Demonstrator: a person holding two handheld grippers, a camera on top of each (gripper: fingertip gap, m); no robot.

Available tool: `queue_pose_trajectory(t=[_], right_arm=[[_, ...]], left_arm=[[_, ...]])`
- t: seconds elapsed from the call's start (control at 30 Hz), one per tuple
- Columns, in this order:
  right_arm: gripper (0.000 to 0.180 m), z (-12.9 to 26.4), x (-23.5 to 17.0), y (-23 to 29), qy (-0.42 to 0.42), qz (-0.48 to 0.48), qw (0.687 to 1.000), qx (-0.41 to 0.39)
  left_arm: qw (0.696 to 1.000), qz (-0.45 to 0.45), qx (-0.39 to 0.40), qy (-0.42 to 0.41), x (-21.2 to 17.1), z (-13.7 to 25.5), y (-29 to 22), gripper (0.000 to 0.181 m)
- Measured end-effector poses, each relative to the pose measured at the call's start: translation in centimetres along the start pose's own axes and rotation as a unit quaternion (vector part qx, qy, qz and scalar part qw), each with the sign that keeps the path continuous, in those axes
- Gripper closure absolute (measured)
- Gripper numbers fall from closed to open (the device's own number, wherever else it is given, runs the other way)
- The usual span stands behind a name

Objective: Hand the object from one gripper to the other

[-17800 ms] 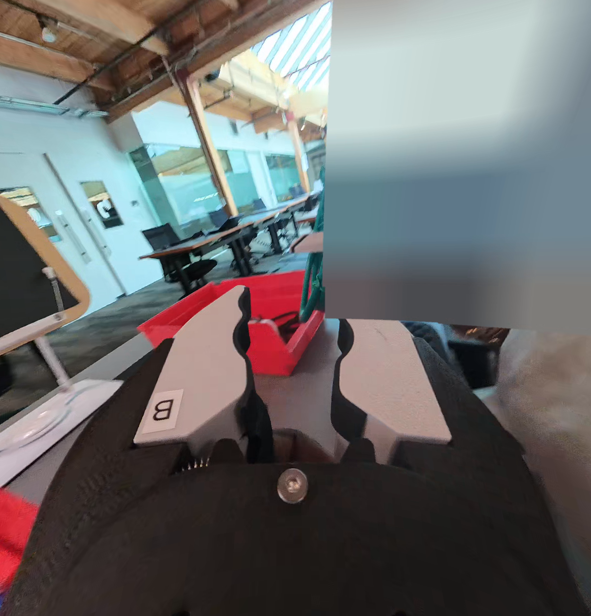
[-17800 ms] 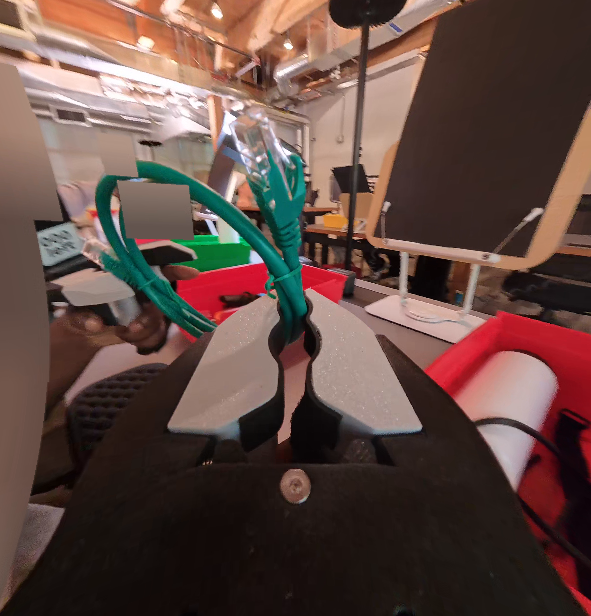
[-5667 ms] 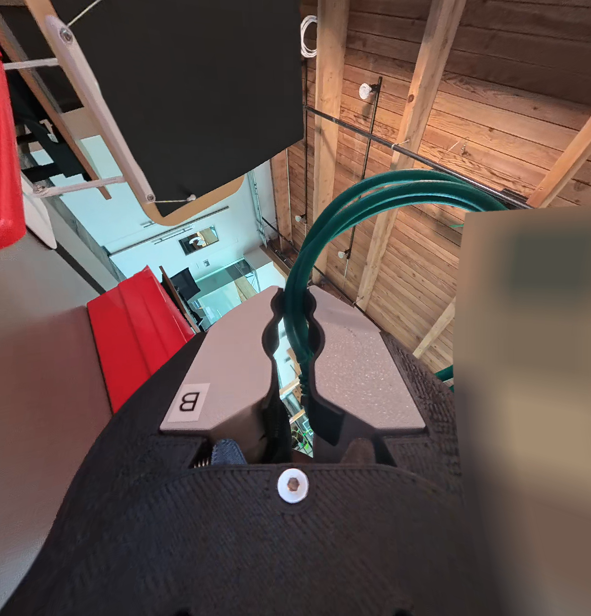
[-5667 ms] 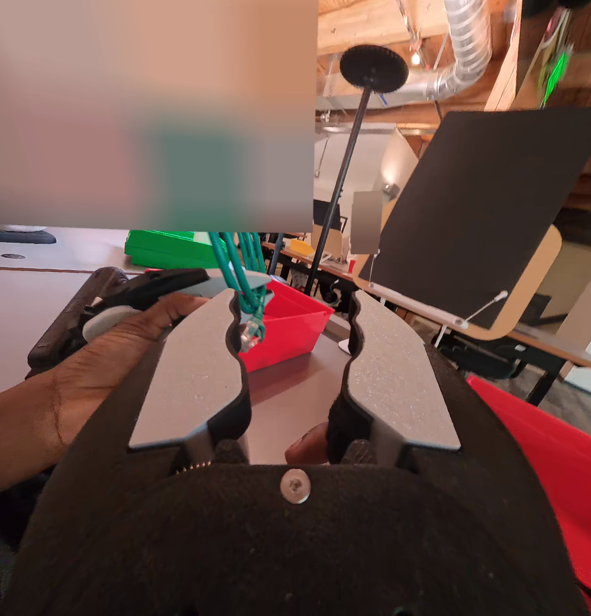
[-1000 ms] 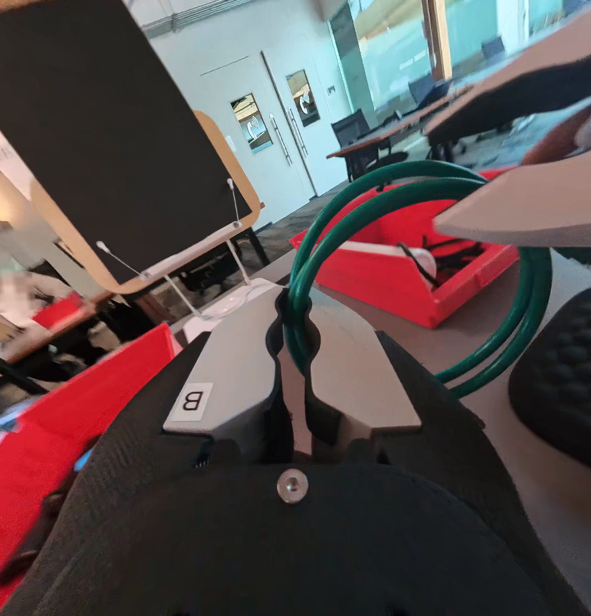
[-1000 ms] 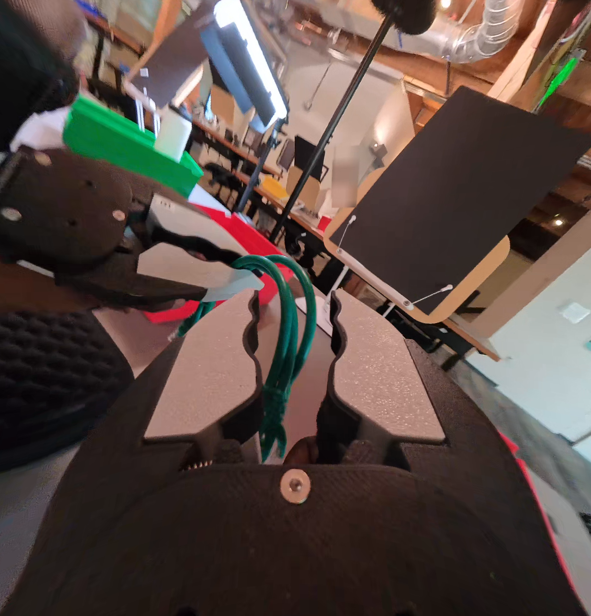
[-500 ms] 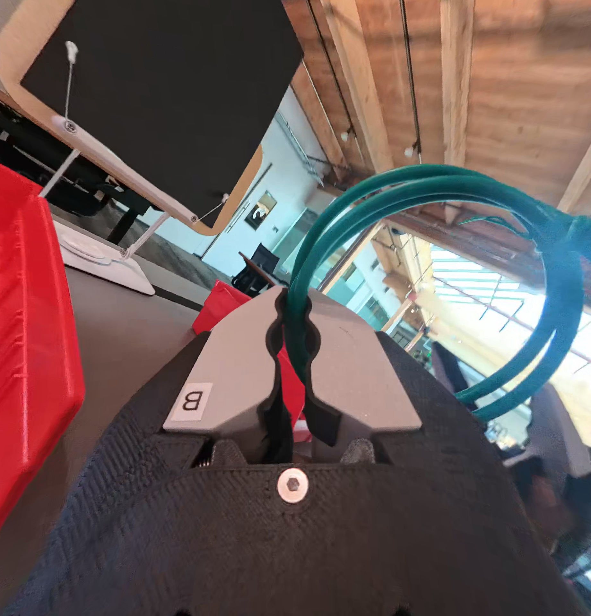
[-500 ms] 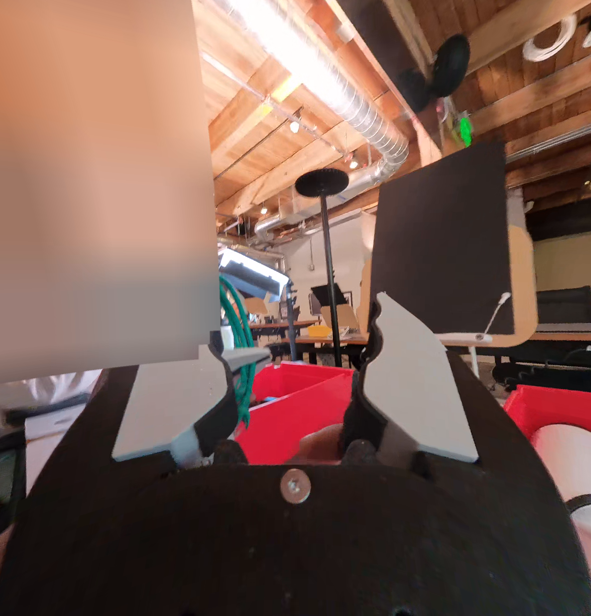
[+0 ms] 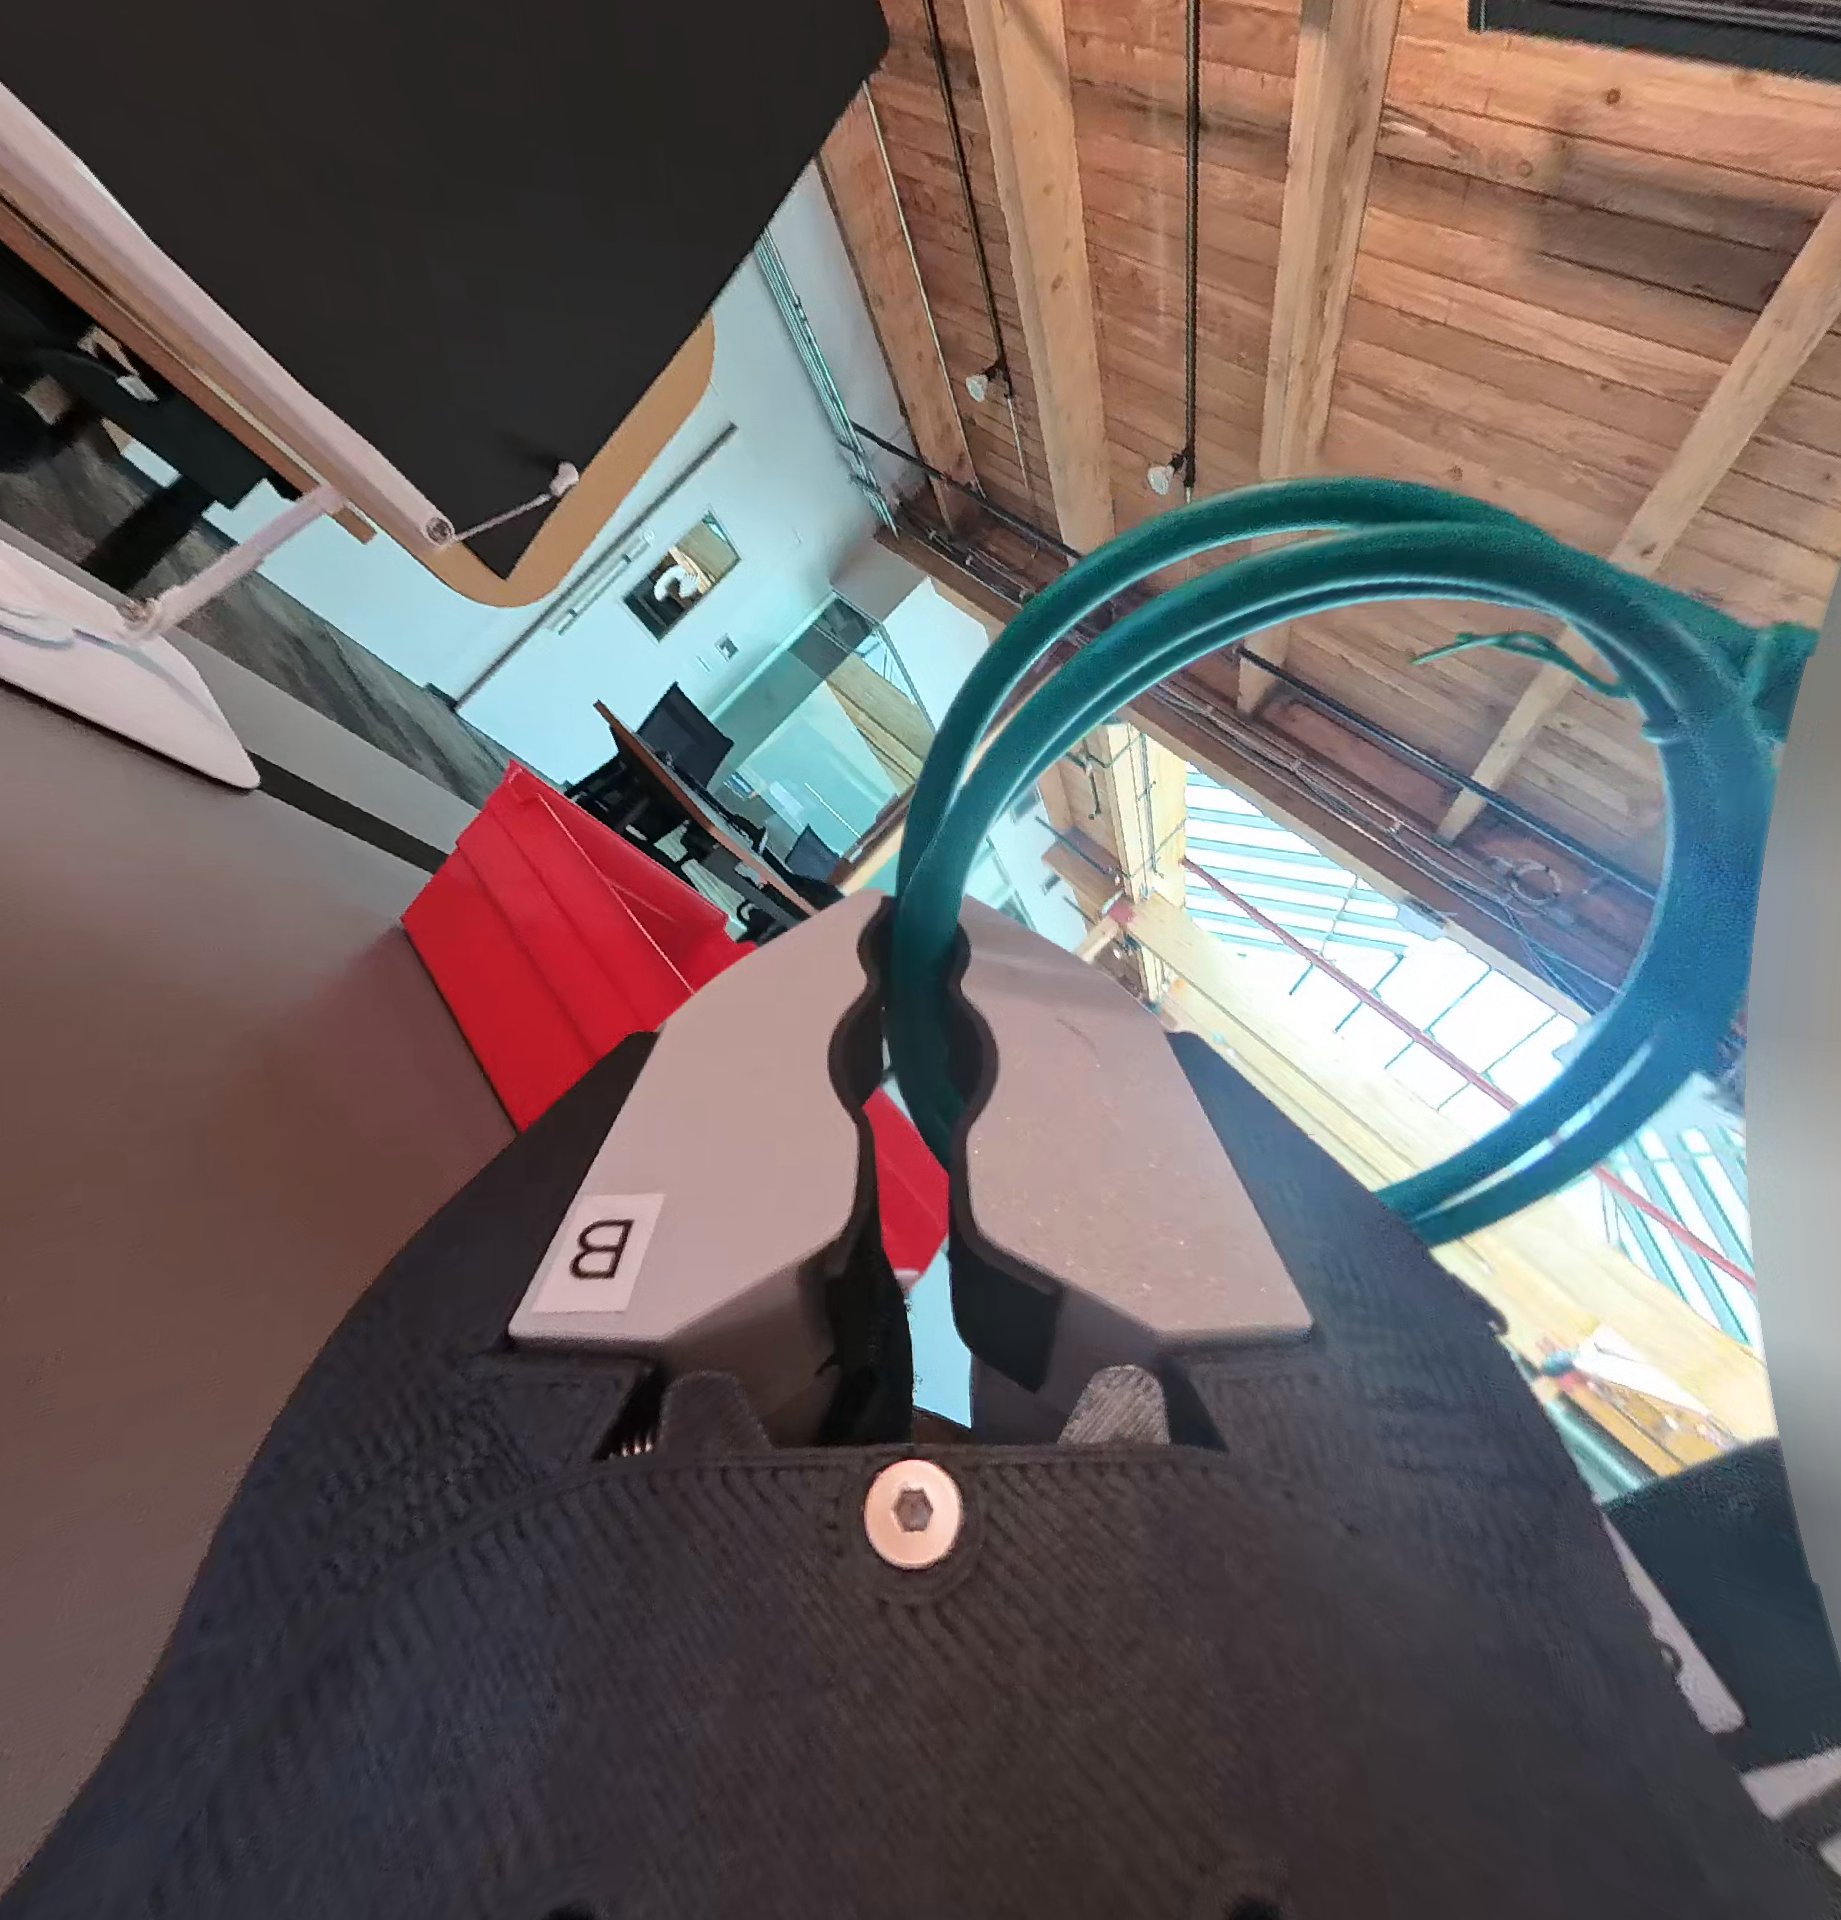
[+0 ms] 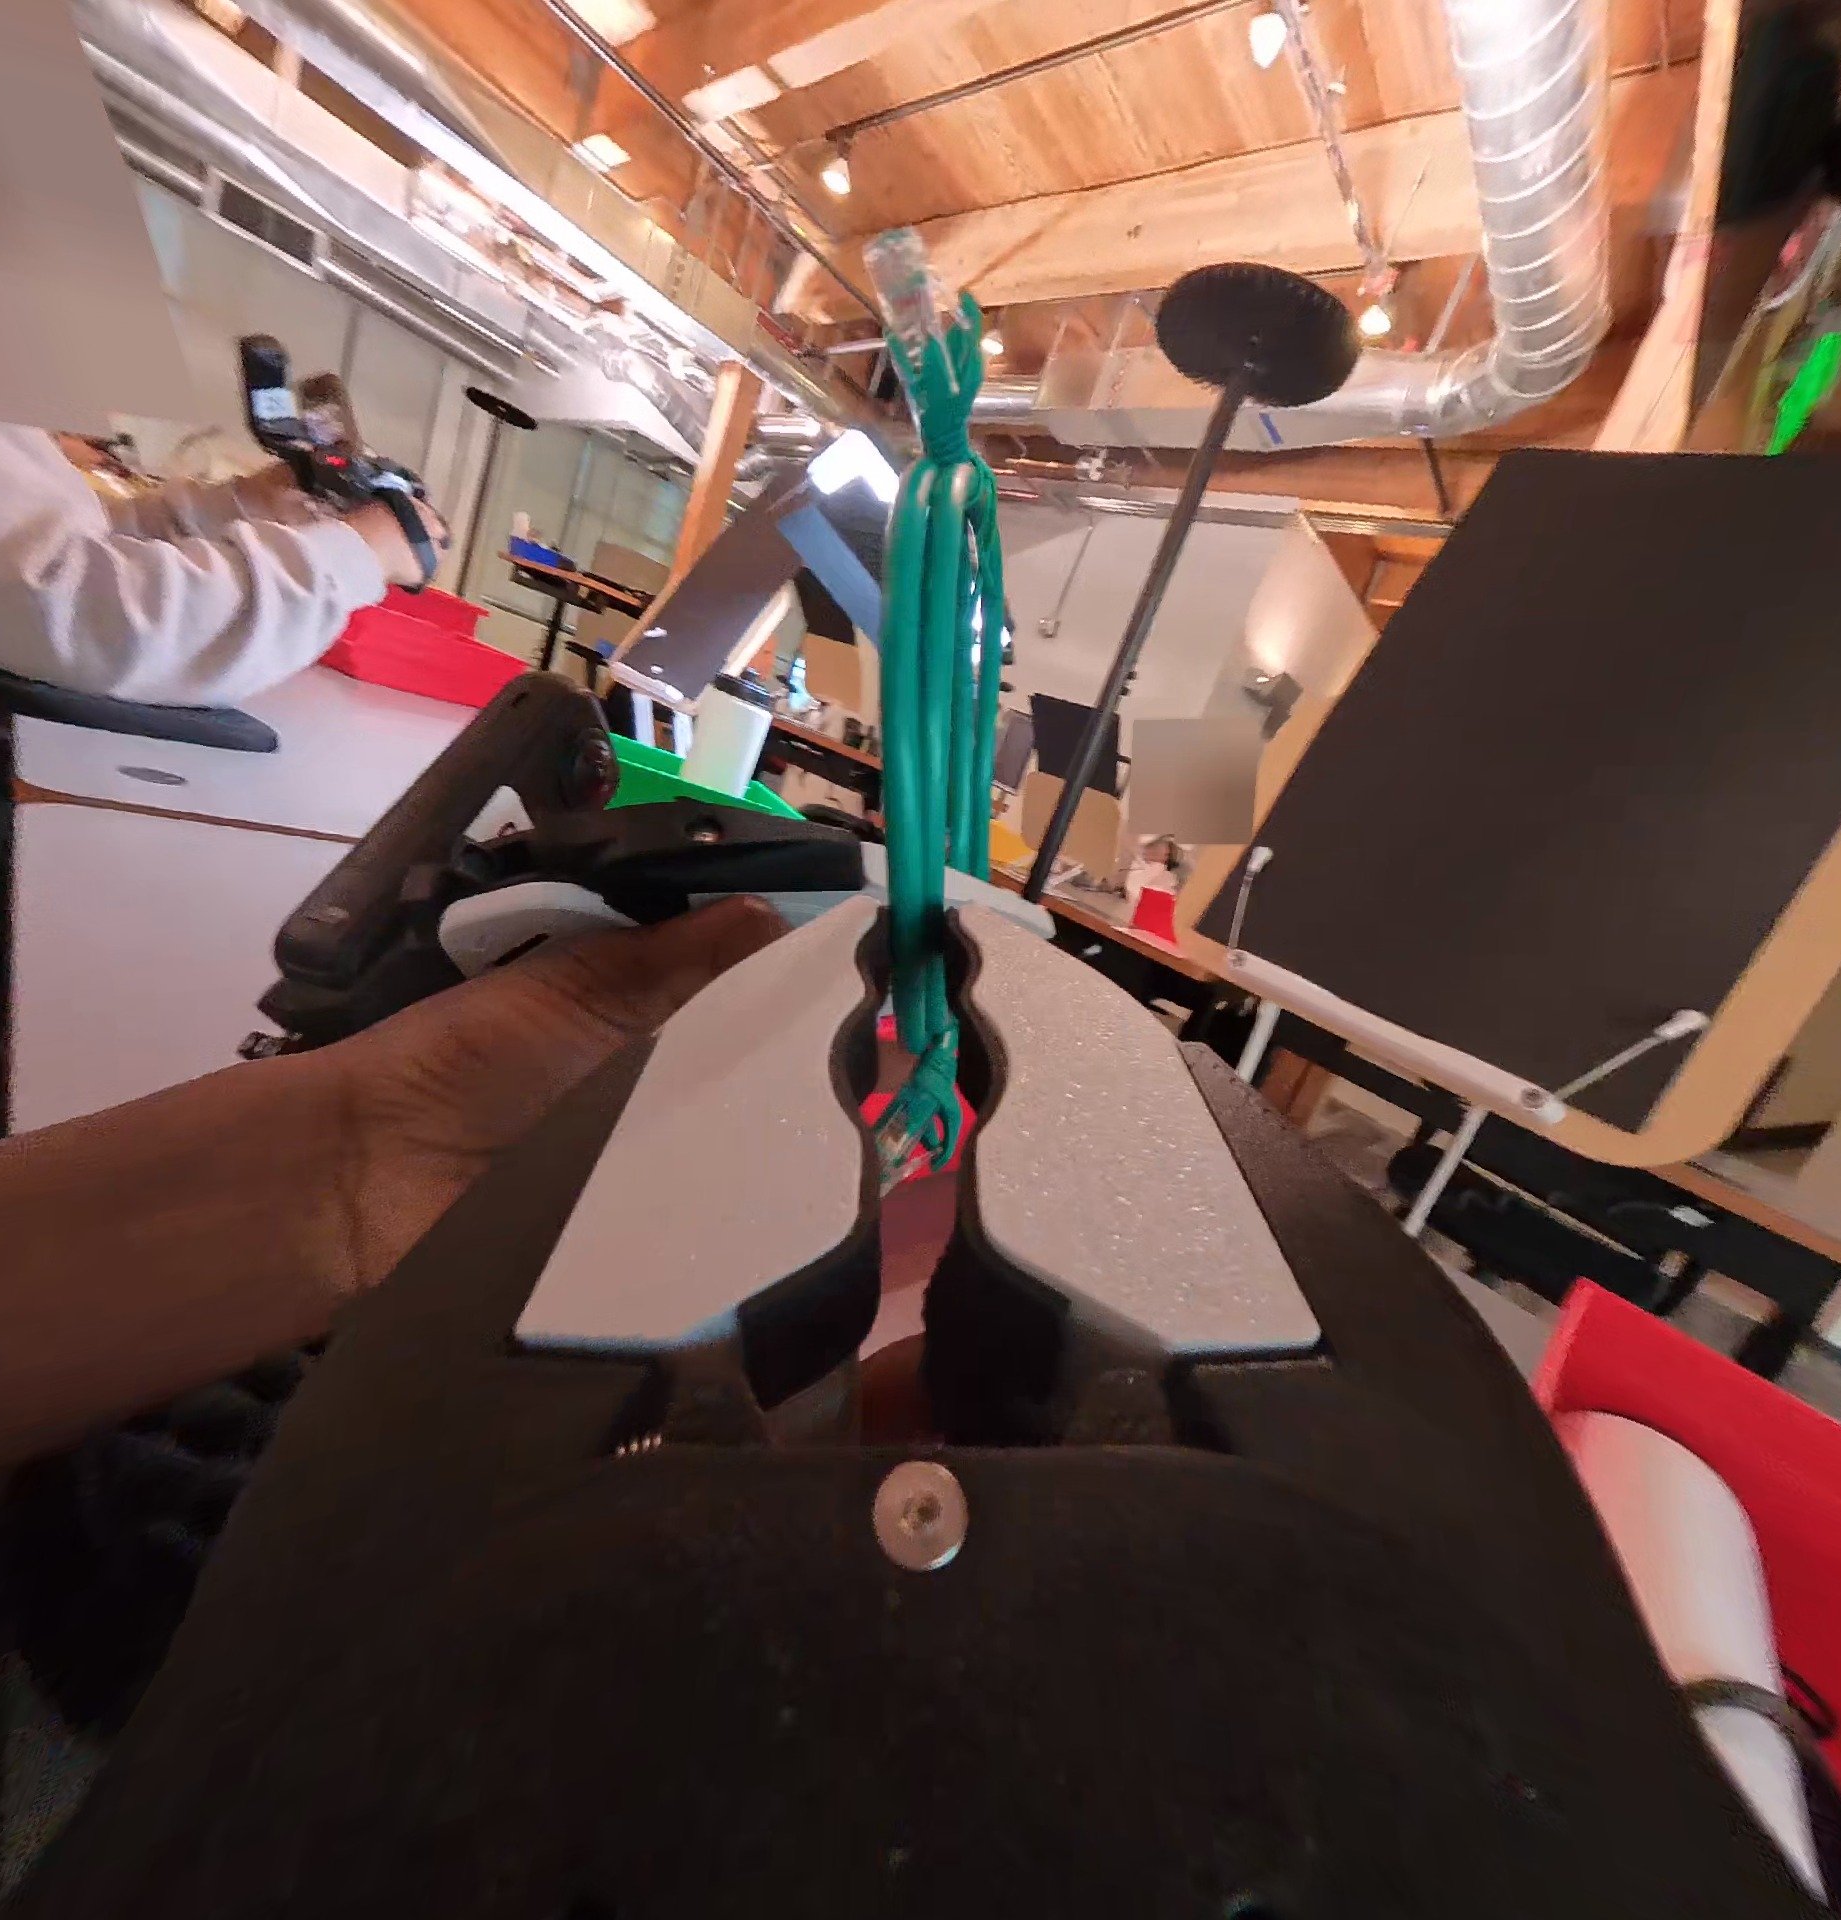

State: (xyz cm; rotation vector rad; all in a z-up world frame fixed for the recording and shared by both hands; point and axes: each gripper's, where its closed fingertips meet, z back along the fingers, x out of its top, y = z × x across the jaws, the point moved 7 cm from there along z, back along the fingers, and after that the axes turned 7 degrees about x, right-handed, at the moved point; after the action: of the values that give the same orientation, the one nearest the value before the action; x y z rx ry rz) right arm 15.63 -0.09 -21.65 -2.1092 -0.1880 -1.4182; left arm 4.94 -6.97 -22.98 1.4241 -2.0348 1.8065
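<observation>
A coiled green network cable is held by both grippers. My left gripper is shut on one side of the coil, which arcs up and to the right against the wooden ceiling. In the right wrist view the cable stands upright as a tied bundle, with one clear plug on top and another between the jaws. My right gripper is shut on the bundle's lower end. The left gripper, held by a hand, grips the same bundle just beyond my right fingertips.
A red bin sits on the grey table. Another red bin with a white roll is at the lower right. A black panel on a stand, a green bin and a person's white sleeve are around. The grippers' ends are close to 8 cm from one another.
My right gripper was wide open with the cable off to its left; it has now moved onto the bundle and shut on it. My left gripper has kept its hold and tilted upward.
</observation>
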Motion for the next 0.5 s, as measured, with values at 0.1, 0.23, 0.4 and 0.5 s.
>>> queue_pose_trajectory(t=[0.1, 0.23, 0.4, 0.5], right_arm=[[0.174, 0.8, 0.4, -1.3, 0.008, -0.012, 1.0, -0.027], [0.174, 1.8, 0.7, -3.2, 0.035, -0.022, 0.997, -0.062], [0.174, 2.9, 0.9, -5.2, 0.093, 0.008, 0.991, -0.099], [0.174, 3.0, 0.3, -5.7, 0.171, 0.027, 0.98, -0.097]], left_arm=[[1.0, -0.023, -0.004, 0.015, -0.2, -0.2, -0.1, 0.167], [0.994, -0.097, -0.005, 0.055, -0.2, -0.5, -0.4, 0.122], [0.96, -0.268, 0.043, 0.06, 1.5, -0.2, -0.6, 0.087], [0.908, -0.4, 0.103, 0.069, 2.7, 0.2, -0.9, 0.069]])
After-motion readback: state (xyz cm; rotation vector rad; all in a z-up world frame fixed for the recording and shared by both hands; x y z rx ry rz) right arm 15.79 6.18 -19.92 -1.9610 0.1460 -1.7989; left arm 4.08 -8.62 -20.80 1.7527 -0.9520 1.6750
